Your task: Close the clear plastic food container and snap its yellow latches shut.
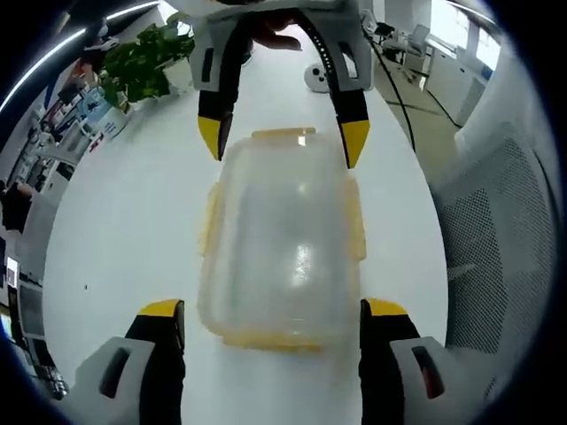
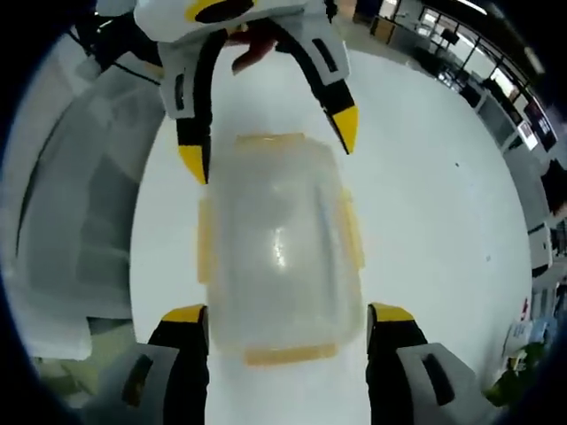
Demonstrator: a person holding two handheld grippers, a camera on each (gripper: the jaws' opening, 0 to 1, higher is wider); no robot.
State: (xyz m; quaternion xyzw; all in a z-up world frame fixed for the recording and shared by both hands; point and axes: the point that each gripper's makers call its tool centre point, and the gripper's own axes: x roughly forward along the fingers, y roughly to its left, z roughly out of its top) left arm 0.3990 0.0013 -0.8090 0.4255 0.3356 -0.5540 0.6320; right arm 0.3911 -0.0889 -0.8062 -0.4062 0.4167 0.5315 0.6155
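Note:
A clear plastic container (image 1: 283,248) with its lid on top sits on the white table (image 1: 124,230). Yellow latches (image 1: 211,217) stand out from its long sides, and more yellow runs along both short ends. My left gripper (image 1: 273,310) is open, its jaws on either side of the near end. Facing it, my right gripper (image 1: 283,137) is open with its yellow fingertips (image 1: 354,140) flanking the far end. In the right gripper view the container (image 2: 279,248) lies between my open right gripper (image 2: 287,313) and the left gripper (image 2: 270,142) opposite. Neither touches the box.
A green plant (image 1: 137,62) and a small white round object (image 1: 316,78) stand at the table's far end. A black cable (image 1: 399,88) runs past the table edge. A grey mesh chair (image 1: 505,221) stands beside the table, seen also as a chair (image 2: 80,204).

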